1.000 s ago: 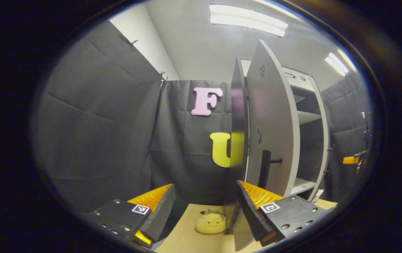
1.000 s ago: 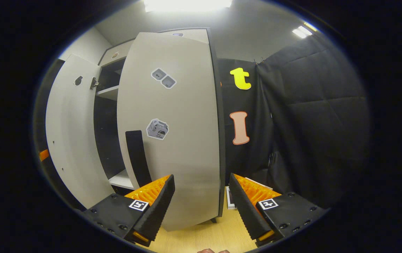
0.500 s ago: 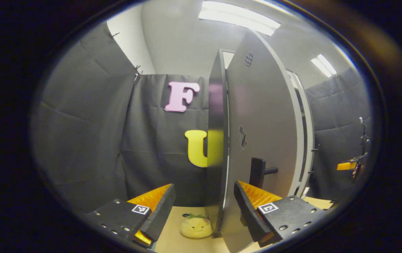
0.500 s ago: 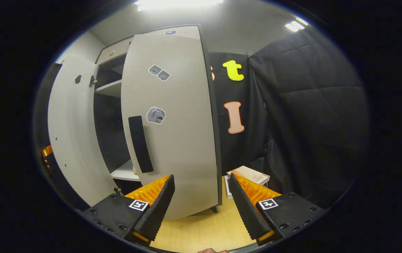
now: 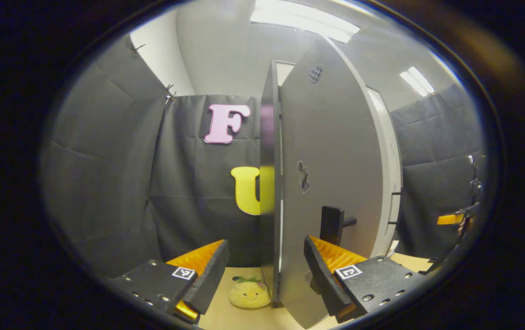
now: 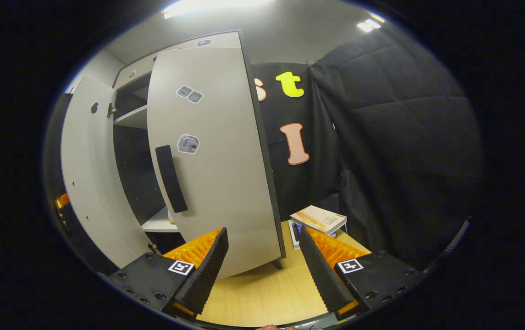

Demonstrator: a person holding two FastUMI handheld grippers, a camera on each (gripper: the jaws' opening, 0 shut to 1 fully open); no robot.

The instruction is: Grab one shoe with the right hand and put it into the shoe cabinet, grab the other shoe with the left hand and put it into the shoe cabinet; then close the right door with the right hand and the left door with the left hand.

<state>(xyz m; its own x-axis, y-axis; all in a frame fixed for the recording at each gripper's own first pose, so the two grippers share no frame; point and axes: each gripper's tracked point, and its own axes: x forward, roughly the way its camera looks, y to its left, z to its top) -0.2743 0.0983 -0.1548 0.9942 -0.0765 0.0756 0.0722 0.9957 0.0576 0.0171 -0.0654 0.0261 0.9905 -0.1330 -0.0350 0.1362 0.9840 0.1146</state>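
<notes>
Tall grey left cabinet door upright, edge-on between spread fingers of left gripper; right gripper likewise spread, empty

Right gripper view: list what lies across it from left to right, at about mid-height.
Open left door → dark cabinet interior with shelves → black handle on the right door → booth's black cloth wall.
</notes>
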